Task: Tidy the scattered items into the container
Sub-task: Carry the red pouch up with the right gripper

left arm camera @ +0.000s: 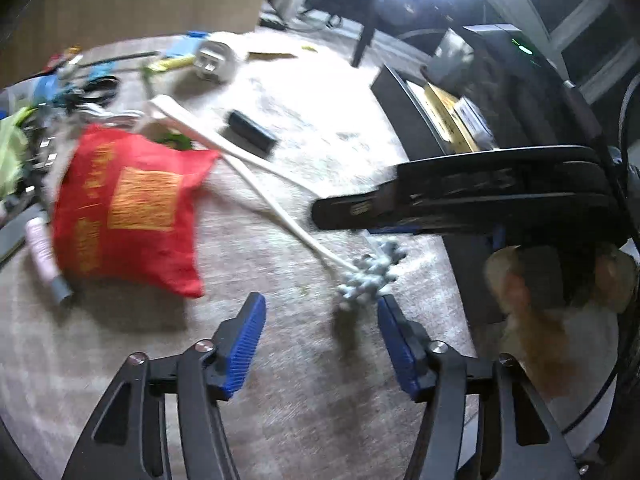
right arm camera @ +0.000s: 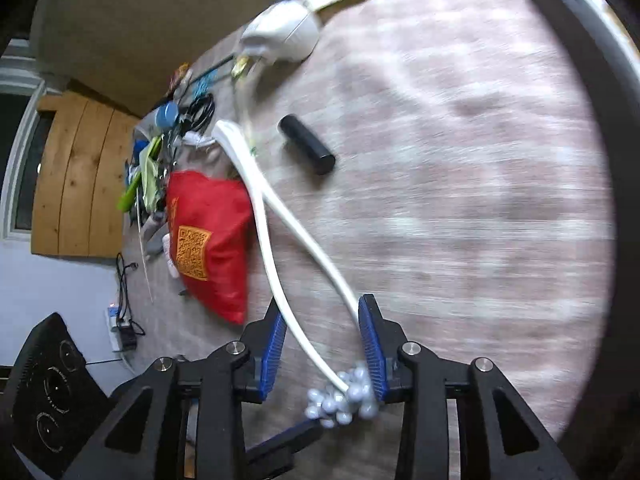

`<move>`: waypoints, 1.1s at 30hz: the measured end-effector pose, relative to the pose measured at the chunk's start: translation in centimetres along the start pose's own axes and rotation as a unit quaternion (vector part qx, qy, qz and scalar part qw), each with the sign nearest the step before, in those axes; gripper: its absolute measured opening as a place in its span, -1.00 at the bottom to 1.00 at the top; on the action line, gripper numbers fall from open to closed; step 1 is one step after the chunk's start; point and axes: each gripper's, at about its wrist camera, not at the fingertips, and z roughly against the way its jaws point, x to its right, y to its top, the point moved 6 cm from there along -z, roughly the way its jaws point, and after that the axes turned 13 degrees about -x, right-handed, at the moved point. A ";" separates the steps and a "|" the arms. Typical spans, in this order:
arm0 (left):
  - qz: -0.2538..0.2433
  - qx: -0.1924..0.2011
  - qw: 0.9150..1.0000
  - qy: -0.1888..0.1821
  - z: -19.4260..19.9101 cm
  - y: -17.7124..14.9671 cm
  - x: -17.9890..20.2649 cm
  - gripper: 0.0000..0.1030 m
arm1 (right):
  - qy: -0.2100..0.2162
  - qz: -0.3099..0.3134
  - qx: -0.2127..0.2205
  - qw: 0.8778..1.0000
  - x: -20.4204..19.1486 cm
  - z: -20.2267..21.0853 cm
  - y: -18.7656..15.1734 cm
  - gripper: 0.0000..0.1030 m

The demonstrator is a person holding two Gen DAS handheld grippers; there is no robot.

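Clearly the white massager (right arm camera: 280,240), a two-stemmed wand ending in a cluster of grey balls (right arm camera: 344,398), is the thing in hand. Its ball end sits between the fingers of the right claw (right arm camera: 324,344), which stand apart around the stems and not yet clamped, probably placed there because the thin stems give a surer hold than the knobbly balls. From the left view the left claw (left arm camera: 320,344) is spread wide and empty, poised just beside the balls, perhaps ready to steady them. Beyond the massager, on the carpet (right arm camera: 460,200), lie a red bag (right arm camera: 208,240), a black cylinder (right arm camera: 306,144) and a white gadget (right arm camera: 280,34). A dark bin (left arm camera: 452,120), likely the container, stands to the massager's right.
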 end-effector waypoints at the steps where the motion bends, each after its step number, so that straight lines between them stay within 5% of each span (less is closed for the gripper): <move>1: 0.008 0.005 1.000 0.005 0.7 -0.3 -0.6 0.22 | -0.002 0.004 0.007 1.000 0.0 0.6 -0.1 -0.33; 4: 0.026 0.022 0.999 0.032 2.0 -0.1 -3.1 0.22 | -0.019 0.025 0.041 0.999 -0.7 2.7 -0.3 -0.30; 8: 0.059 0.041 0.996 0.051 3.7 1.1 -7.8 0.36 | 0.019 0.047 0.051 0.997 -3.6 3.3 0.3 -0.04; 13: 0.076 0.037 0.996 0.042 4.9 2.4 -12.6 0.51 | 0.060 0.045 0.019 0.997 -6.5 0.4 1.3 -0.04; 19: 0.039 0.021 0.998 0.053 4.1 4.2 -13.2 0.65 | 0.090 0.003 -0.022 0.996 -7.6 -3.6 3.0 0.14; 27: 0.008 -0.014 0.999 0.034 1.0 5.5 -12.5 0.65 | 0.041 0.015 -0.013 0.999 -8.7 -5.8 5.0 0.15; 33: -0.008 -0.001 0.999 0.036 0.7 5.5 -10.9 0.64 | -0.012 0.053 -0.007 0.998 -10.0 -6.9 5.0 0.15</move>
